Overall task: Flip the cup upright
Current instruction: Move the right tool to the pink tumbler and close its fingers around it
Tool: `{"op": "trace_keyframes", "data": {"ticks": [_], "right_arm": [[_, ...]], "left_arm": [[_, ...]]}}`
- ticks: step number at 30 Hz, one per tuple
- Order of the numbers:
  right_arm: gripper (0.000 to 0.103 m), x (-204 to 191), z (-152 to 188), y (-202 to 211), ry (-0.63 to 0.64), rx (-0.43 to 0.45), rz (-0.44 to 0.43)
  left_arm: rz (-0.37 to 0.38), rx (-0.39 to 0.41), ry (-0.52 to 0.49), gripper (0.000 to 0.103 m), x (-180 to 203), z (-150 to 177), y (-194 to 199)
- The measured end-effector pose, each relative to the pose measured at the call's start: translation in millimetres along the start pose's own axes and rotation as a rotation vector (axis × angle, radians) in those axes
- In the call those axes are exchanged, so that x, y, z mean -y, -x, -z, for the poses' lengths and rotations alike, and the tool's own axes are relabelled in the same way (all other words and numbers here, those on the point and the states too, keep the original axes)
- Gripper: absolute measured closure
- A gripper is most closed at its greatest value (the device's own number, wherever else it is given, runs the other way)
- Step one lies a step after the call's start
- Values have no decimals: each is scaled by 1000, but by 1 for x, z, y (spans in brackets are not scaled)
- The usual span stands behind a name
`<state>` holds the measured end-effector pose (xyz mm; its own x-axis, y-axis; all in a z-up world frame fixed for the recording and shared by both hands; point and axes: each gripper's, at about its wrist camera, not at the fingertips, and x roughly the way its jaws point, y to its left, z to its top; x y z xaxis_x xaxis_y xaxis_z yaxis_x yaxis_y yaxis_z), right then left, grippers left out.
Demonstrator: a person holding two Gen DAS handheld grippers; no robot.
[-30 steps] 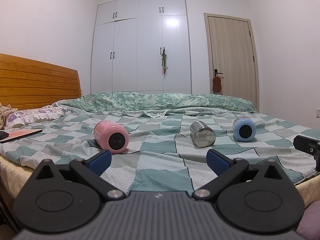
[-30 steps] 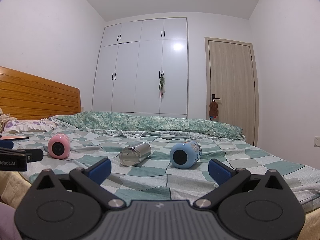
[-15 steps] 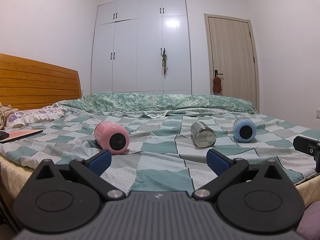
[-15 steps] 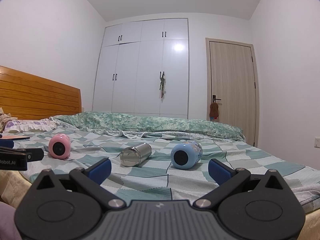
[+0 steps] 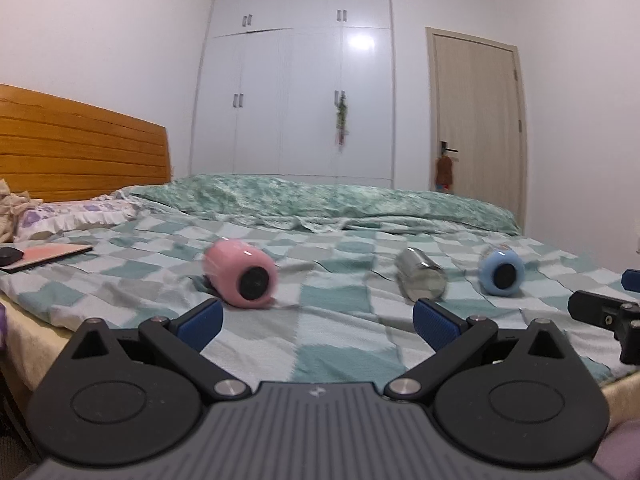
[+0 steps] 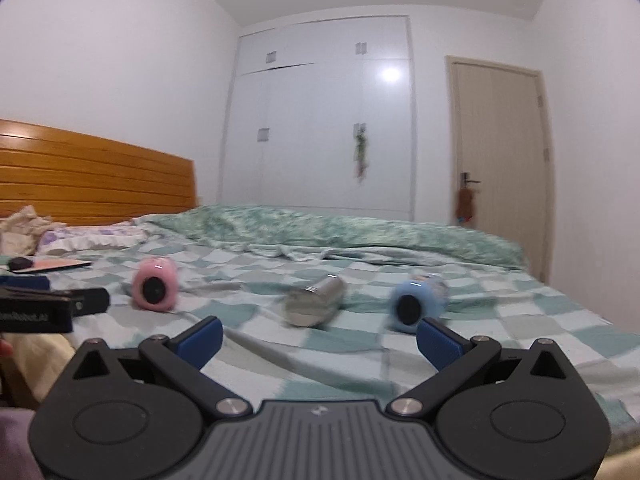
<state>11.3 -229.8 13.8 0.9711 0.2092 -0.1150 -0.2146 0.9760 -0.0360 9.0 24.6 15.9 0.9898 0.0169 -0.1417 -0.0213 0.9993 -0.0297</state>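
Observation:
Three cups lie on their sides on the checked bedspread. A pink cup [image 5: 240,276] lies at the left, a steel cup [image 5: 420,276] in the middle, a blue cup [image 5: 501,272] at the right. My left gripper [image 5: 318,326] is open and empty, just short of the pink cup. My right gripper [image 6: 320,338] is open and empty, facing the steel cup [image 6: 314,306] and the blue cup [image 6: 416,306]; the pink cup [image 6: 155,290] lies further left. Both views are blurred by motion.
A wooden headboard [image 5: 80,152] and pillows [image 5: 76,216] are at the left. A pink tablet with a dark mouse [image 5: 44,256] lies on the bed's left edge. A folded green quilt [image 5: 320,200] lies behind the cups. Wardrobe and door stand at the far wall.
Both grippers have moved forward toward the bed and the cups appear nearer. The right view has swung left. The cups have not moved, and both grippers stay open.

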Motion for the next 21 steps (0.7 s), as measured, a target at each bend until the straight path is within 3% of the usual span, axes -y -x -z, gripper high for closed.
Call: {"op": "trace_keyframes", "data": {"ticks": [7,11,21], "right_arm": [[0,-43,-33,-56,42,-53,-128],[0,-73,-49,-94,50,-88,-185],[0,-132,-69,-182,86,-198,-265]], "left_arm": [[-74,-1,29,0,-58,-26,-19],[-79,-12,28,0,-93,-36,-34],[-147,-67,17,0,-155,-49,-84]]}}
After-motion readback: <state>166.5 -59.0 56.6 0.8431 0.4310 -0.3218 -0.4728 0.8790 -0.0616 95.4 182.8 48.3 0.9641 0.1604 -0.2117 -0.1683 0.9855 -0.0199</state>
